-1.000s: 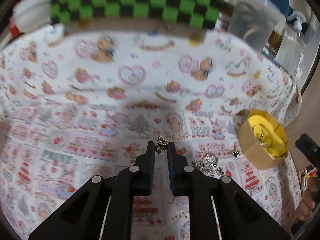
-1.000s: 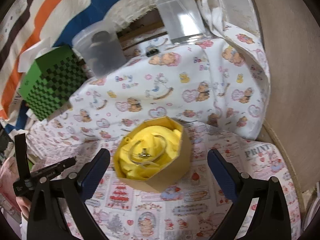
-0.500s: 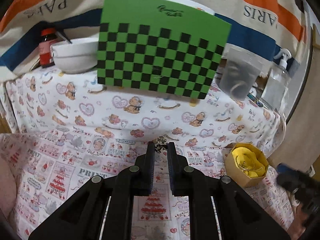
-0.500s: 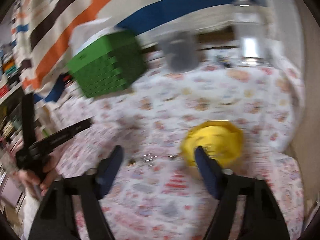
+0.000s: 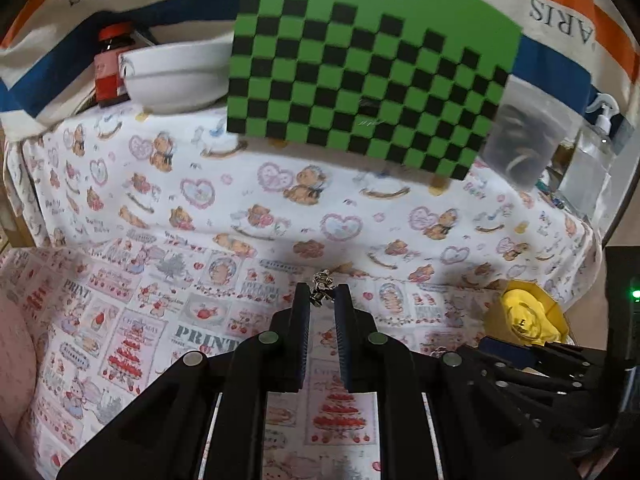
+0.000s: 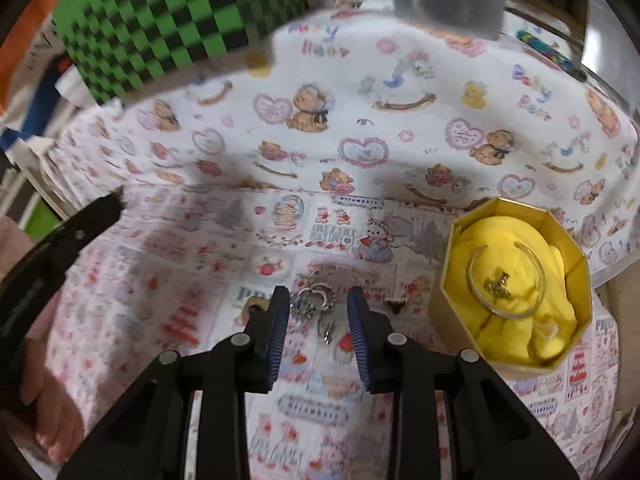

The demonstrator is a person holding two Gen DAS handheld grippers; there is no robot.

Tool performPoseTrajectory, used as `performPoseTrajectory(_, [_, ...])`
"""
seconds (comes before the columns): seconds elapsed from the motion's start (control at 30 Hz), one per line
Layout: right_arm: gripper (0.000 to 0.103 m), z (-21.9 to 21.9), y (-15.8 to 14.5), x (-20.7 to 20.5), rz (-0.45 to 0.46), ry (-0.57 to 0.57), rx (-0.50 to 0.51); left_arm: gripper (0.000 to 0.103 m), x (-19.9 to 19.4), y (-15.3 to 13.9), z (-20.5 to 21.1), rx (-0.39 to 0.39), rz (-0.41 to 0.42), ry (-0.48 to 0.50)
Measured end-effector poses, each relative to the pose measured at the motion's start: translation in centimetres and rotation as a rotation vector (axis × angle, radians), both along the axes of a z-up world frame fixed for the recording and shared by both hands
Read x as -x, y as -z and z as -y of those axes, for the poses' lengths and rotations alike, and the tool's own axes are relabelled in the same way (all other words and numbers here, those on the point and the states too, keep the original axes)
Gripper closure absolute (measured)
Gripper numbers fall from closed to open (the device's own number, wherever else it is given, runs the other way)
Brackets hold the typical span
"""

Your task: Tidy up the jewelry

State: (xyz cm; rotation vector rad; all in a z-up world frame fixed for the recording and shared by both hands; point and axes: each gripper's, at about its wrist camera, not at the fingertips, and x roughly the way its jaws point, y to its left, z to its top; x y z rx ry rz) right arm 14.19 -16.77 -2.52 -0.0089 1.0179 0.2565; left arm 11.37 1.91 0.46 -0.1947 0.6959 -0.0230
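Note:
My left gripper (image 5: 322, 296) is shut on a small silver charm (image 5: 322, 285), held up above the printed cloth. In the right wrist view, my right gripper (image 6: 317, 294) hangs over a heap of silver rings and chain (image 6: 310, 302) on the cloth. Its jaws are closing with the heap between them, and the pads do not press on it. To its right stands an eight-sided yellow box (image 6: 440, 308) lined with yellow cloth. A clear bangle (image 6: 474, 280) and a small charm (image 6: 498, 282) lie inside. The same box (image 5: 494, 320) shows at the lower right in the left wrist view.
Small loose pieces (image 6: 394, 302) lie beside the heap. At the back stand a green-and-black checkered box (image 5: 372, 80), a white bowl (image 5: 176, 76), a red-lidded jar (image 5: 110, 68), a frosted cup (image 5: 524, 148) and a pump bottle (image 5: 592, 152). A hand (image 6: 52, 412) is at the left.
My right gripper swung left from over the yellow box to the silver heap, and its jaws narrowed. My left gripper rose and tilted up, with the charm still in it.

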Motion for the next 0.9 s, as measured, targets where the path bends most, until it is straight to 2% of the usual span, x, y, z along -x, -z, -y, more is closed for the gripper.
performPoseTrajectory(0.1, [0.075, -0.8, 1.0, -0.9, -0.016, 0.004, 0.050, 0.092, -0.2, 0.4, 0.0, -0.005, -0.012, -0.003])
performPoseTrajectory(0.3, [0.086, -1.1, 2.4, -1.8, -0.042, 0.023, 0.068, 0.092, -0.4, 1.0, 0.9, -0.040, -0.026, 0.010])
performPoseTrajectory(0.6, [0.086, -1.1, 3.0, -2.4, -0.082, 0.011, 0.030, 0.092, -0.6, 1.0, 0.4, -0.019, -0.030, 0.002])
performPoseTrajectory(0.8, [0.087, -1.2, 3.1, -2.1, -0.071, 0.007, 0.039, 0.092, -0.7, 1.2, 0.4, -0.026, -0.038, 0.003])
performPoseTrajectory(0.83, [0.089, -1.3, 3.0, -2.0, -0.066, 0.006, 0.043, 0.092, -0.7, 1.2, 0.4, -0.026, -0.038, 0.003])
performPoseTrajectory(0.87, [0.098, -1.2, 2.9, -1.8, -0.053, 0.007, 0.047, 0.092, -0.7, 1.2, 0.4, -0.025, -0.037, 0.003])
performPoseTrajectory(0.9, [0.099, -1.1, 2.7, -1.6, -0.046, 0.007, 0.044, 0.092, -0.7, 1.2, 0.3, -0.024, -0.037, 0.002])
